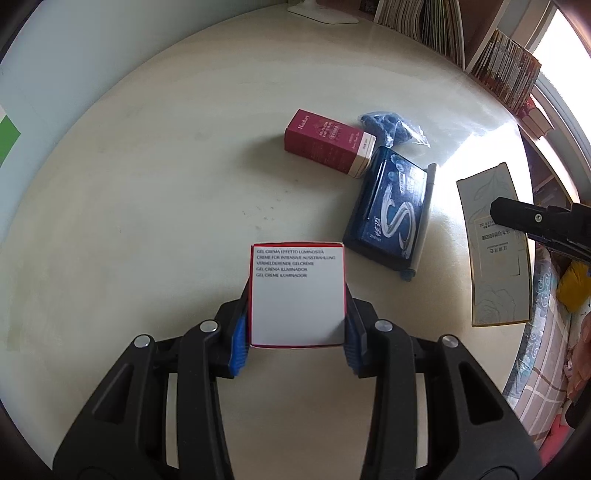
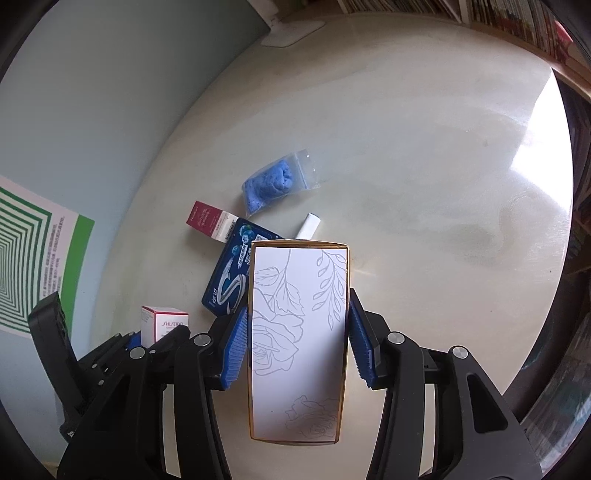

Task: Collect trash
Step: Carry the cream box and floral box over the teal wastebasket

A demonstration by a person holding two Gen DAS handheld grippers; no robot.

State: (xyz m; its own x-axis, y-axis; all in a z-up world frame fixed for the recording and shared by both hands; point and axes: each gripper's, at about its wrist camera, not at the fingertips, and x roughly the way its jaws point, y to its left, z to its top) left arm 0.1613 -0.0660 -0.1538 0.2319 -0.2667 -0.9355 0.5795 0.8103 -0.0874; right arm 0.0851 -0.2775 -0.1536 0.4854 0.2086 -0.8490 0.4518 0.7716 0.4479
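My left gripper (image 1: 297,325) is shut on a small white box with red edges (image 1: 297,291), held above the pale round table (image 1: 147,184). My right gripper (image 2: 298,336) is shut on a tall white box with gold edges and a rose drawing (image 2: 299,343); this box also shows in the left wrist view (image 1: 493,251). On the table lie a dark red box (image 1: 328,146), a blue gum pack (image 1: 389,212), a clear bag of blue material (image 2: 275,182) and a small white tube (image 2: 308,226). The left gripper's box shows in the right wrist view (image 2: 166,325).
Shelves of books (image 1: 436,26) stand behind the table. A white lamp base (image 2: 291,31) sits at the table's far edge. A light blue wall with a green striped poster (image 2: 33,251) is on the left. A patterned bed cover (image 1: 543,350) lies to the right.
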